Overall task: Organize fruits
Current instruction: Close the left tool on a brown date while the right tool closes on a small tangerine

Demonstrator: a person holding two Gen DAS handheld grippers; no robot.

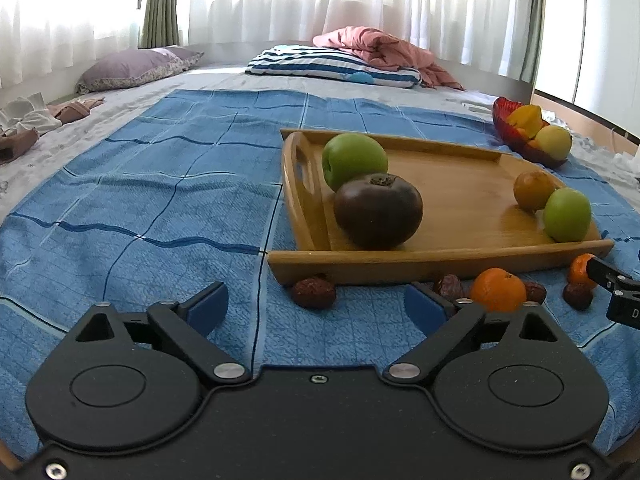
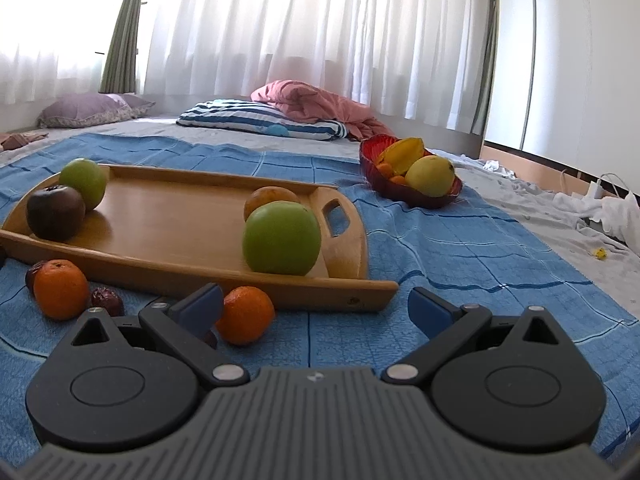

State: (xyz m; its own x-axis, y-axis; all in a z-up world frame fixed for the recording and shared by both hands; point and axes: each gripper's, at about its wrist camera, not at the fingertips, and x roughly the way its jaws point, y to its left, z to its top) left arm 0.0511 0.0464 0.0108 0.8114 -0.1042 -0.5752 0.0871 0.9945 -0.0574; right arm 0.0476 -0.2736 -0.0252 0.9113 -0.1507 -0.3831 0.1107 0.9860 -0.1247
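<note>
Both grippers [image 1: 316,306] [image 2: 316,308] agape, empty — tangerine [image 2: 245,315], dates [image 1: 313,293] before tray [image 1: 472,204].

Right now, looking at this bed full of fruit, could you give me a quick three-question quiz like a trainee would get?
1. True or false: both green apples sit on the wooden tray.
2. Which holds the starfruit: A) the tray, B) the red bowl, C) the blanket?
3. How many oranges lie on the blue blanket in front of the tray?

Key: 1 true; 2 B; 3 two.
</note>
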